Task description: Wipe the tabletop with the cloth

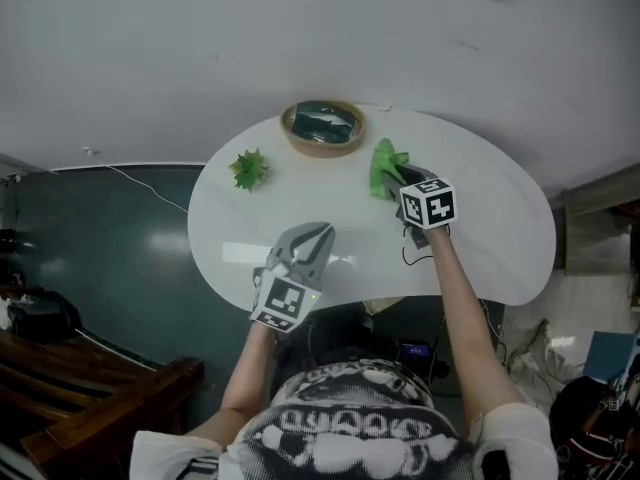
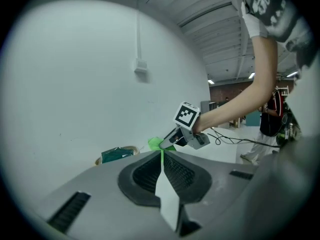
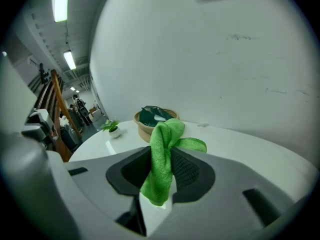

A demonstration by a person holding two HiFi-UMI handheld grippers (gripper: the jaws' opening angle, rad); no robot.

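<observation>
A bright green cloth (image 1: 386, 167) hangs bunched from my right gripper (image 1: 396, 182) over the right part of the white tabletop (image 1: 480, 238). In the right gripper view the cloth (image 3: 163, 154) is pinched between the shut jaws and droops forward. My left gripper (image 1: 312, 238) rests over the table's front middle, jaws shut with nothing between them. The left gripper view shows the right gripper (image 2: 172, 140) and the cloth (image 2: 159, 143) beyond its own closed jaws.
A round woven basket (image 1: 323, 128) with dark green contents stands at the table's far edge. A small potted plant (image 1: 249, 169) stands at the far left. A grey wall rises behind the table. A cable (image 1: 415, 258) lies near the front right edge.
</observation>
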